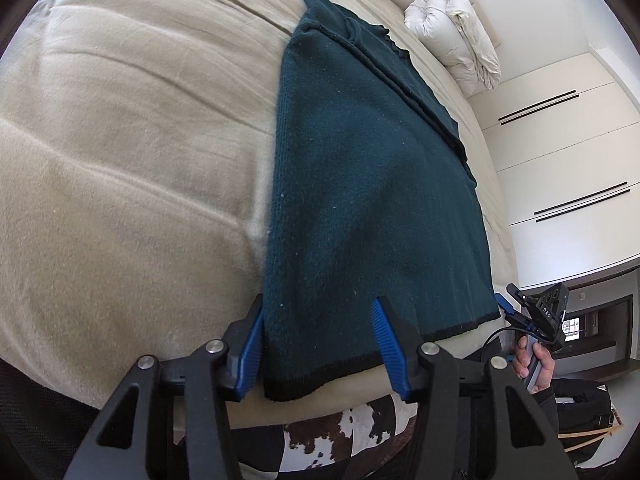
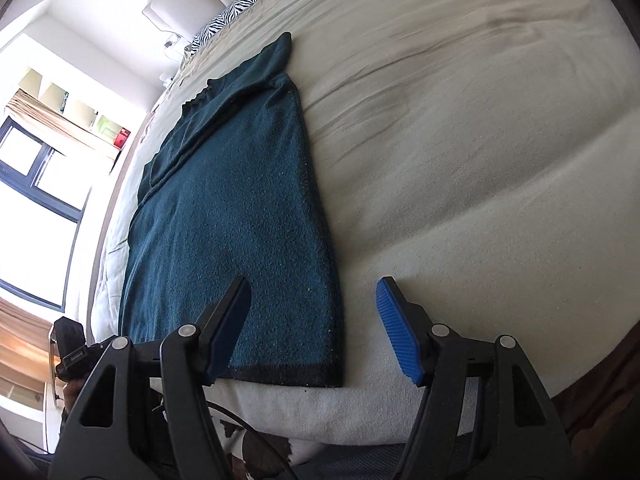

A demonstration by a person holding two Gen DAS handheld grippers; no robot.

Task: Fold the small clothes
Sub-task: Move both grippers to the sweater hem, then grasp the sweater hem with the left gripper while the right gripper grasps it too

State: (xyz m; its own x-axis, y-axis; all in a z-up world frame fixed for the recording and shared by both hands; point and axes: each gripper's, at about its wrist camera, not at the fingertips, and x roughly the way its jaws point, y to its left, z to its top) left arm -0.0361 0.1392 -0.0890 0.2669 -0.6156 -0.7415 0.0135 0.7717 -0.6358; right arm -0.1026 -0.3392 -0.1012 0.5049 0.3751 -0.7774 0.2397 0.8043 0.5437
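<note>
Hand-held gripper [image 1: 318,346] agape astride sweater [image 1: 360,184] hem

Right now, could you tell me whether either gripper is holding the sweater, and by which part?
Nothing is held. The left gripper and right gripper stand open, each straddling a near hem corner of the green sweater.

One sweater [image 1: 360,184]; two hand-held grippers [image 1: 320,344]; one duvet [image 1: 456,36].

Light: bright daylight from the window [image 2: 36,196], blown out white.
Shadows: soft creases across the bedcover [image 2: 460,120].
Distortion: strong fisheye bending, dark corners.
Focus: mostly sharp, slight edge softness.
</note>
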